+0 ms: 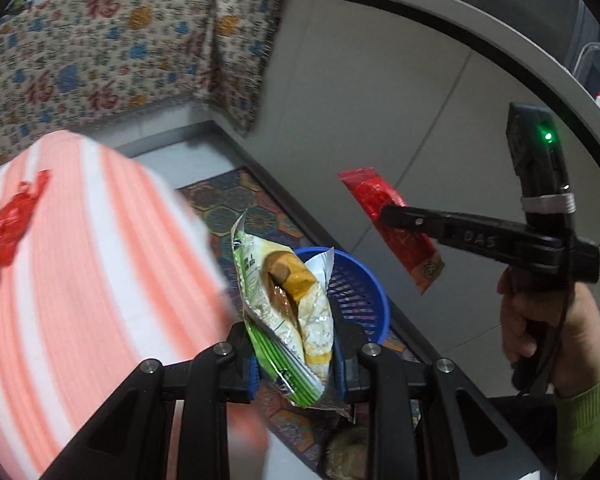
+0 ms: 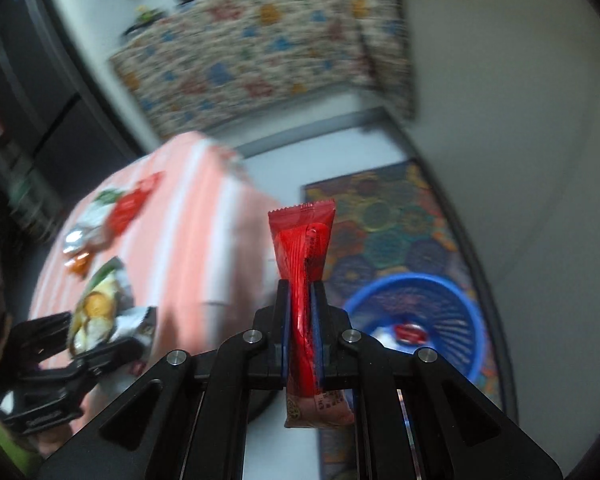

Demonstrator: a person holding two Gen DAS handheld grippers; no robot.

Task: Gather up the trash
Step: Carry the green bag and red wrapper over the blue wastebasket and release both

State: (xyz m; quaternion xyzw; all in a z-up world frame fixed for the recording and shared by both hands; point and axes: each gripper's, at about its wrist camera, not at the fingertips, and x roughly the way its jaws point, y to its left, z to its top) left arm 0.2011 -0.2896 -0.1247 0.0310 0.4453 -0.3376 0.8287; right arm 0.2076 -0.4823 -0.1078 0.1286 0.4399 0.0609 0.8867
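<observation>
My left gripper is shut on a green and white snack wrapper, held above the blue basket on the floor. My right gripper is shut on a red snack wrapper, held up left of the blue basket, which holds some trash. In the left wrist view the right gripper with the red wrapper hangs to the right of the basket. In the right wrist view the left gripper with its wrapper is at lower left.
A table with a pink and white striped cloth stands on the left, with more wrappers on it. A patterned rug lies under the basket. A floral-covered sofa is behind. A white wall is on the right.
</observation>
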